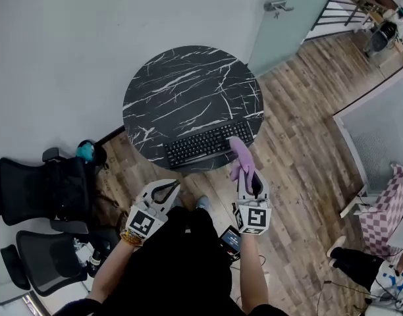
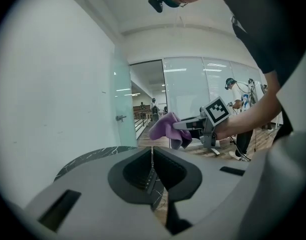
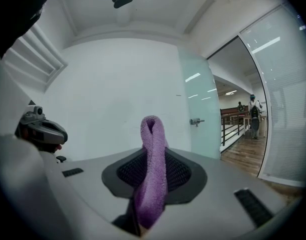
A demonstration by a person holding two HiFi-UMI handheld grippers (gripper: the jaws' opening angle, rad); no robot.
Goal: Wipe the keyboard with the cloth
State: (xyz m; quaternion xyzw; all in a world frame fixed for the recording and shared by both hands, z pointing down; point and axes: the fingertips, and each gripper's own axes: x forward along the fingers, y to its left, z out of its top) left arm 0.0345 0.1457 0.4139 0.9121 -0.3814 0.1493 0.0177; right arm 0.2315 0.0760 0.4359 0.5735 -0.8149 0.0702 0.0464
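A round black table (image 1: 188,87) with white lines on it stands on a wooden floor (image 1: 307,110). A black keyboard (image 1: 205,143) lies on the near side of the table, close to the edge and a bit to the right.

The person stands just in front of the table and holds a tool in each hand. The right gripper (image 3: 152,171) is squeezed tight on a purple cloth (image 1: 240,158). The cloth is pinched between the two jaws and sticks out past them in a soft loop. Seen from above, the far end of the cloth is over the right end of the keyboard. I cannot tell if it touches the keys.

The left gripper (image 2: 152,166) is clenched with nothing in it. Its two jaws are pressed together. It is held near the person's body, to the left of the keyboard and off the table.

Two black office chairs (image 1: 47,193) stand to the left on the floor. A glass door with a metal handle (image 1: 278,6) is on the far wall, to the right.
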